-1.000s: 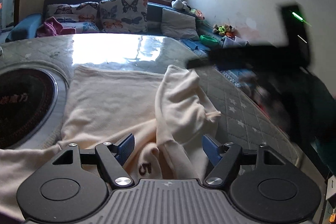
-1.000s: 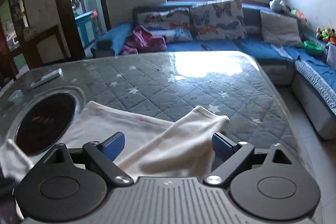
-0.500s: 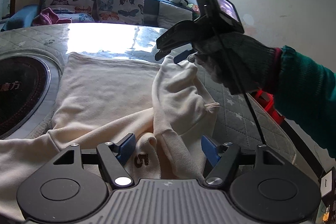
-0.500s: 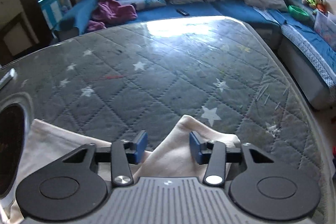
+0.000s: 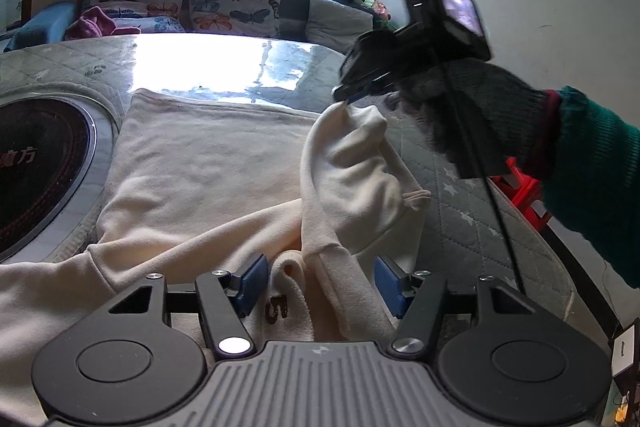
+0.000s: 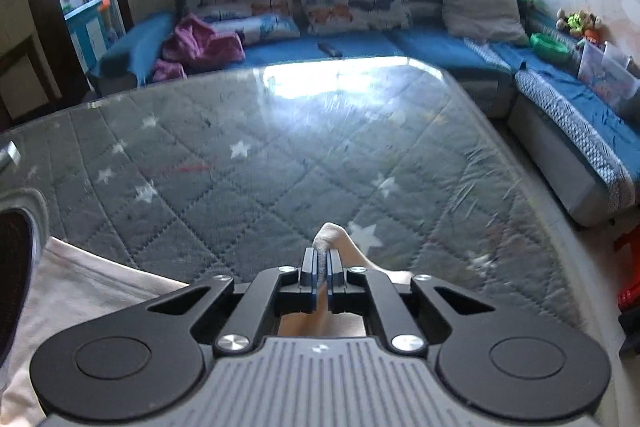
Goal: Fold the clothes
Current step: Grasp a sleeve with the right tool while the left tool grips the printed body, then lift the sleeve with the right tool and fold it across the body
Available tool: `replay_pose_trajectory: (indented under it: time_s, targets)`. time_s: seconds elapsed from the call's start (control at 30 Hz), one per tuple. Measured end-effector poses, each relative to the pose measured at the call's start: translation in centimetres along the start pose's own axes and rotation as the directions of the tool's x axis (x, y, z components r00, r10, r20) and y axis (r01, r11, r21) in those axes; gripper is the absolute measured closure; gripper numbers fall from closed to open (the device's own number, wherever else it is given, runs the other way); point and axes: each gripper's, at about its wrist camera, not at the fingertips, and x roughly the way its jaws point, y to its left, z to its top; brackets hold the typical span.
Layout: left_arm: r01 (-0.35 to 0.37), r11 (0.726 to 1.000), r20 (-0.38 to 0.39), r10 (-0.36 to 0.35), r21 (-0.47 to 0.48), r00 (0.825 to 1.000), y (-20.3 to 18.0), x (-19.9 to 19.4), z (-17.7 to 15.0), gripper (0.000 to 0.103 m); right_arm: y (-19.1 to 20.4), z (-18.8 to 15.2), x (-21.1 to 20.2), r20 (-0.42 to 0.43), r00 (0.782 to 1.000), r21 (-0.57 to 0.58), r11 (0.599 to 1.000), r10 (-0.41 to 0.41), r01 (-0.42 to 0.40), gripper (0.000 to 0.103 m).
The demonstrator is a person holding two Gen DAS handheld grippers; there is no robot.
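Between blue jaws, right gripper (image 6: 320, 269) pinches fleecy cream garment (image 6: 326, 241).

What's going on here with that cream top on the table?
A person is folding a cream garment spread on a quilted, star-patterned table. The right hand-held gripper is shut on the end of a sleeve, holding it raised above the fabric. The left hand-held gripper is open, its fingers on either side of bunched fabric near a printed 5, gripping nothing. The fold is not yet laid down.
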Motion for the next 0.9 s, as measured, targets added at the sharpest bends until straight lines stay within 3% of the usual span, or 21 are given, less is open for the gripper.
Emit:
replay_pose_trajectory:
  time_s: [0.2,0.5,0.57,0.6,0.7,0.9]
  targets:
    - [-0.017,0.999,0.017,0.017,0.029,1.000,-0.9,-0.1,0.2,0.045,-2.1,-0.2,-5.8,0.122,0.992,0.006,1.000,0.012,-0.013,0.100]
    - [-0.020,0.991,0.045,0.014,0.130,0.999,-2.9,0.1,0.4,0.044,-6.2,-2.4,-15.8,0.298,0.955,0.032,0.999,0.013,-0.024,0.100]
    - [-0.015,0.988,0.042,0.009,0.155,0.999,-3.3,0.3,0.2,0.054,-7.0,-3.2,-17.6,0.328,0.945,0.038,0.999,-0.001,-0.012,0.101]
    - [-0.004,0.985,0.040,-0.002,0.171,0.999,-3.6,0.3,0.1,0.068,-7.5,-3.7,-18.4,0.341,0.940,0.043,0.999,-0.009,-0.005,0.101]
    - [0.037,0.973,0.030,-0.045,0.226,0.999,-4.4,0.0,-0.5,0.087,-9.0,-5.1,-19.9,0.349,0.936,0.068,0.998,-0.033,0.009,0.102]
    - [0.069,0.956,0.024,-0.079,0.286,0.997,-5.6,-0.4,-1.5,0.090,-11.1,-7.9,-18.6,0.269,0.962,0.121,0.993,-0.045,0.013,0.099]
